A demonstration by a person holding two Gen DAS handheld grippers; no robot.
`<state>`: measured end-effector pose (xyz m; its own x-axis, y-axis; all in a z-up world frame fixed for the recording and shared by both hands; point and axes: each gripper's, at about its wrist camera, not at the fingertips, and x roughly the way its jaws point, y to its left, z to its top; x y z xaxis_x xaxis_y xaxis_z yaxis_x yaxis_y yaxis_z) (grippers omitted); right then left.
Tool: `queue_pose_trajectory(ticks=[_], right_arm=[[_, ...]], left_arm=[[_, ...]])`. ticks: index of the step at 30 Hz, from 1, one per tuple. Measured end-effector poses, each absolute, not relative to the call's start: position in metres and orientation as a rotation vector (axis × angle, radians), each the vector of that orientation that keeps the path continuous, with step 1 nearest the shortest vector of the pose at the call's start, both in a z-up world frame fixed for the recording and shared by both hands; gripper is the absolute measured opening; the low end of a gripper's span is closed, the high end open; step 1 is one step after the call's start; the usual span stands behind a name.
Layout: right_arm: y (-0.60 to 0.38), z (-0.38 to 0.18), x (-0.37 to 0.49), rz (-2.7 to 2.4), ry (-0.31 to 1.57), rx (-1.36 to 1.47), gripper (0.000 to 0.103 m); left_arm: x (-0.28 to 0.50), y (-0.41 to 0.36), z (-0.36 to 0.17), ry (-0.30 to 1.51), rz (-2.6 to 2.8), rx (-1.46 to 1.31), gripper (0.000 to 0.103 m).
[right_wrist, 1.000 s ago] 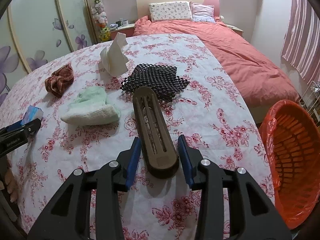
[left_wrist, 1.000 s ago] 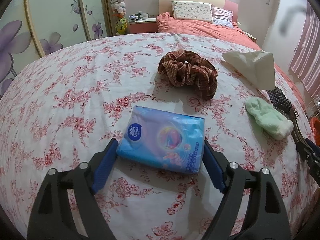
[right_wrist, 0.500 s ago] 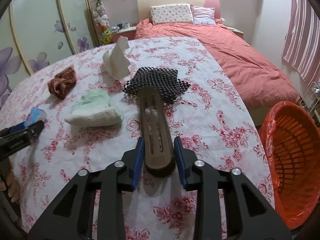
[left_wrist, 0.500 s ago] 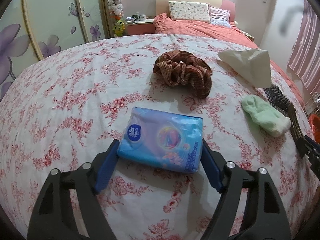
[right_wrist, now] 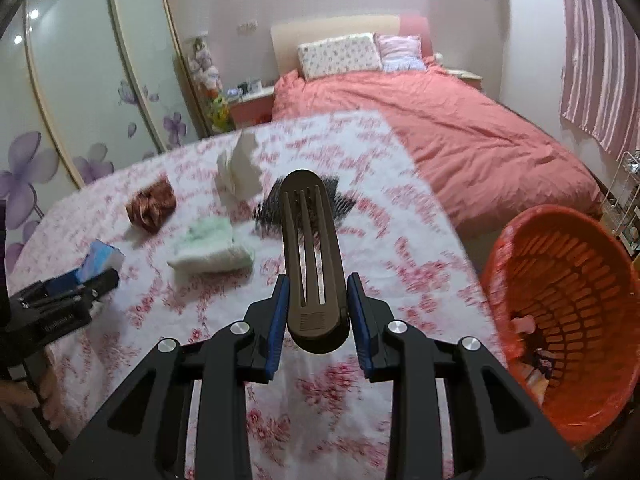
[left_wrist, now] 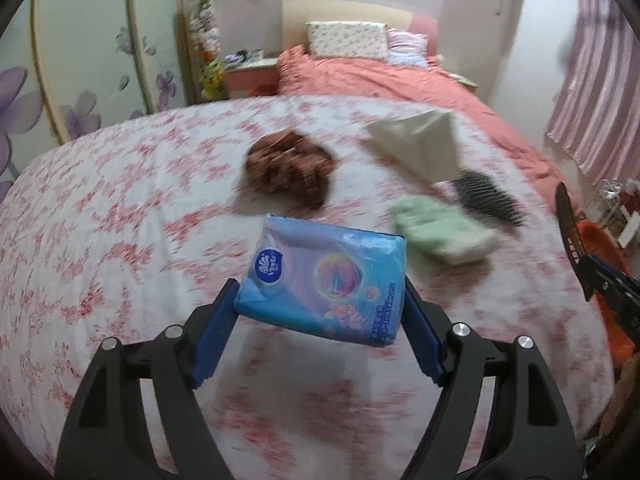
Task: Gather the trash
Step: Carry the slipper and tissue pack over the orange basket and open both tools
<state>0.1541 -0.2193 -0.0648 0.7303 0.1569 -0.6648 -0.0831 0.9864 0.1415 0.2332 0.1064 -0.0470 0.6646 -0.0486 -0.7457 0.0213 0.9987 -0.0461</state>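
The left tongs (left_wrist: 320,320) clamp their blue pads on both ends of a soft blue plastic pack of tissues (left_wrist: 324,280), holding it clear of the table (left_wrist: 100,240) with its pink floral cloth. The right tongs (right_wrist: 316,312) grip the handle of a dark brown slotted hairbrush (right_wrist: 310,256), its bristled head tilted up off the cloth. Behind lie a brown checked scrunchie (left_wrist: 290,168), a crumpled white tissue (left_wrist: 420,148) and a pale green folded towel (left_wrist: 440,232); an orange plastic lattice basket (right_wrist: 568,320) stands beside the table's right edge.
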Motion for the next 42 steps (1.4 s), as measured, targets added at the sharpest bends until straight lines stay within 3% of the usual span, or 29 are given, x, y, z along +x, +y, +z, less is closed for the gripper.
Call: queue_pose_trajectory(ticks=[18,26,38,40,41,42], right_arm=[[-0.353,-0.012,0.102,-0.119,0.519,0.249,0.03],[-0.406,-0.021,0.099,-0.195,0.49,0.349,0.03],[-0.447,-0.044,0.114,-0.224,0.514,0.433,0.032],[-0.451,-0.049,0.116,-0.233,0.528,0.432,0.052],[-0.451,-0.05,0.116,-0.237,0.528,0.431,0.072],[-0.451,-0.05,0.114,-0.241,0.519,0.428,0.081]], left_arm=[[0.209,-0.092,0.015,0.695,-0.494,0.044,0.075],[0.206,-0.182,0.015,0.679,-0.657,0.102,0.075],[0.224,-0.252,-0.017,0.745,-0.743,0.157,0.077],[0.23,-0.255,-0.024,0.767,-0.73,0.166,0.08],[0.233,-0.255,-0.027,0.776,-0.722,0.166,0.081],[0.237,-0.252,-0.031,0.789,-0.709,0.164,0.084]])
